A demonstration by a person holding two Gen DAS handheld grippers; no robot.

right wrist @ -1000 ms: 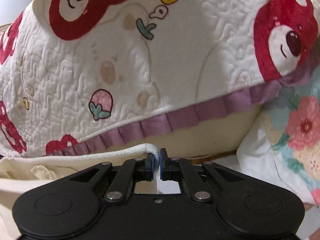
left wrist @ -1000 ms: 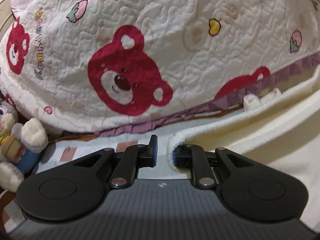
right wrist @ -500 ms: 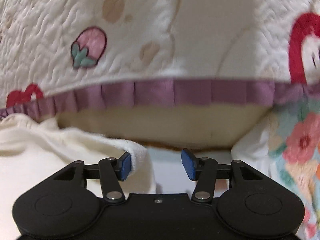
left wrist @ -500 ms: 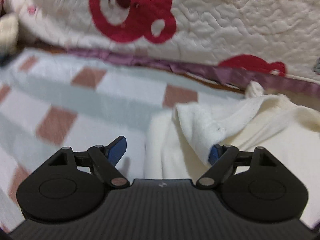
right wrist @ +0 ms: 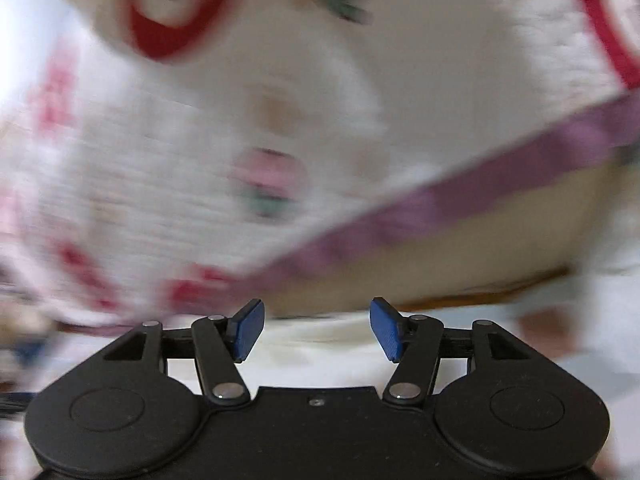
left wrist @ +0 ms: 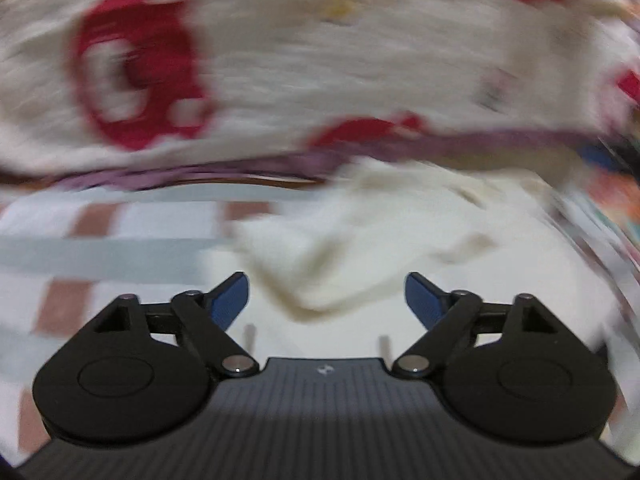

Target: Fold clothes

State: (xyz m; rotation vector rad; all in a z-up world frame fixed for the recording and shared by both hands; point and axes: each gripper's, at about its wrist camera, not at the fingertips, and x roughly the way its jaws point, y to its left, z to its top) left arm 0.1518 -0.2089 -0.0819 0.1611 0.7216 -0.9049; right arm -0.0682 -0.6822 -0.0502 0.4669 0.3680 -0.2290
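A home bedroom, judged from the bedding. A quilted white cover printed with red bears and edged with a purple frill is seen across the far side in both views, blurred by motion. A bed sheet with pale blue stripes and brown squares is spread on the near left. A cream garment is lain on it. Flowered fabric is glimpsed at the far right edge.
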